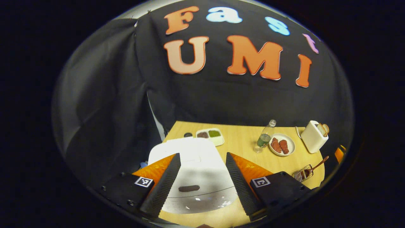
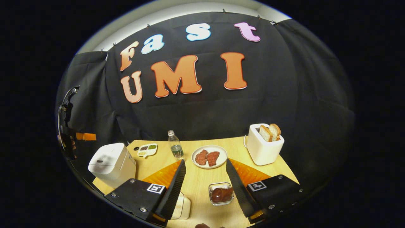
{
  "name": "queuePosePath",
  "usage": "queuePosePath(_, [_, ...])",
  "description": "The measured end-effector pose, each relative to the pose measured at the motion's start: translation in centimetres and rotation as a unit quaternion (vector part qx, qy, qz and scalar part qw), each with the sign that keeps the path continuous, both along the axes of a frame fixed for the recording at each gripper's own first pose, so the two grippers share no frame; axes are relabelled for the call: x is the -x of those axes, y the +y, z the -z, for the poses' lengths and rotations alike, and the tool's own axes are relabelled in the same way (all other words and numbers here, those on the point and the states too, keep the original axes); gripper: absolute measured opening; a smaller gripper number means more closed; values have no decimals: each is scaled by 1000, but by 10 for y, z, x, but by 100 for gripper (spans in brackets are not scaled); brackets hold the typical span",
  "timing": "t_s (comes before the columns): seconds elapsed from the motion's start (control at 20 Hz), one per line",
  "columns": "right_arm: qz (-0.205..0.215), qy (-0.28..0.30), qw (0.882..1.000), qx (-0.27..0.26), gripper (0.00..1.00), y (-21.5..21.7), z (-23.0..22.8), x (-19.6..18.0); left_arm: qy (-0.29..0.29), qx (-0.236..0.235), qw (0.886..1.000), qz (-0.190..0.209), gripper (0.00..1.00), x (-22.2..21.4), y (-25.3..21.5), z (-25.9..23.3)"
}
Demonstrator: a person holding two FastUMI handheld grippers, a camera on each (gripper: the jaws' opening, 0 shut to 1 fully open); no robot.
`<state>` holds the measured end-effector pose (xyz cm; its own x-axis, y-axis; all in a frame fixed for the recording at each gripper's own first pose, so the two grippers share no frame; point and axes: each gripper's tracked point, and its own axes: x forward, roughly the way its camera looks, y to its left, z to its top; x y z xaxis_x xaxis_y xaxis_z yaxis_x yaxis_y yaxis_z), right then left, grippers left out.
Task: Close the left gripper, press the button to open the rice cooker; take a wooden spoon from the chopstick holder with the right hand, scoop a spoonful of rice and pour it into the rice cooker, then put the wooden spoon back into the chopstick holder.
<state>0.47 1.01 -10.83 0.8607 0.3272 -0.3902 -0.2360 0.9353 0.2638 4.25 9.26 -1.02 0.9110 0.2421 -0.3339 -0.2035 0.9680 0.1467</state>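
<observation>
Left gripper view: my left gripper (image 1: 202,180) hangs over the rice cooker (image 1: 193,171), fingers spread wide, nothing between them. Lid is down. The dark oval button (image 1: 189,188) sits between the fingers near the cooker's front edge.

Risk here: the task wants the fingers pressed together before the push. Going down spread, they straddle the button and land on the lid on both sides, so no release. Even closed, an off-centre tip could slide off on the glossy front. Pushing hard at an angle might shove the cooker across the table (image 1: 240,139). The lid may spring up into the gripper if I stay low.

Far right in this view, the chopstick holder (image 1: 301,174) lies near the table edge with the wooden spoon (image 1: 318,165) handle sticking up.

Right gripper view: right gripper (image 2: 205,186) spread too, empty, low over the table. A small clear dish (image 2: 221,193) with something dark brown in it sits between the fingers; I can't tell what it is. White box (image 2: 183,207) beside the left finger.

Risks: bottle (image 2: 175,148), meat plate (image 2: 209,156) and toaster (image 2: 263,144) stand ahead; a careless swing clips one. The thin spoon handle could twist in the grip and spill rice short of the cooker (image 2: 111,164), well off to the left.
</observation>
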Motion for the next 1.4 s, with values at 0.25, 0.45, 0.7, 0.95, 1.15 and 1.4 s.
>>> queuePosePath(0.25, [12, -93, 996, 1, 80, 12, -66, -11, -103, -32, 993, 39, 98, 20, -52, -49])
queuePosePath(0.45, [21, -162, 987, 4, 80, 13, -112, -10, -184, -54, 979, 65, 97, 42, -87, -74])
queuePosePath(0.7, [14, -214, 977, 4, 80, 27, -140, -1, -224, -49, 970, 84, 98, 65, -116, -67])
queuePosePath(0.95, [5, -225, 974, 10, 80, 38, -141, 8, -237, -68, 966, 79, 100, 80, -125, -55])
queuePosePath(1.15, [-1, -217, 976, 7, 80, 45, -136, 14, -239, -52, 966, 87, 100, 86, -135, -47])
queuePosePath(1.4, [-7, -218, 976, 9, 81, 47, -133, 15, -250, -37, 963, 98, 98, 94, -145, -48])
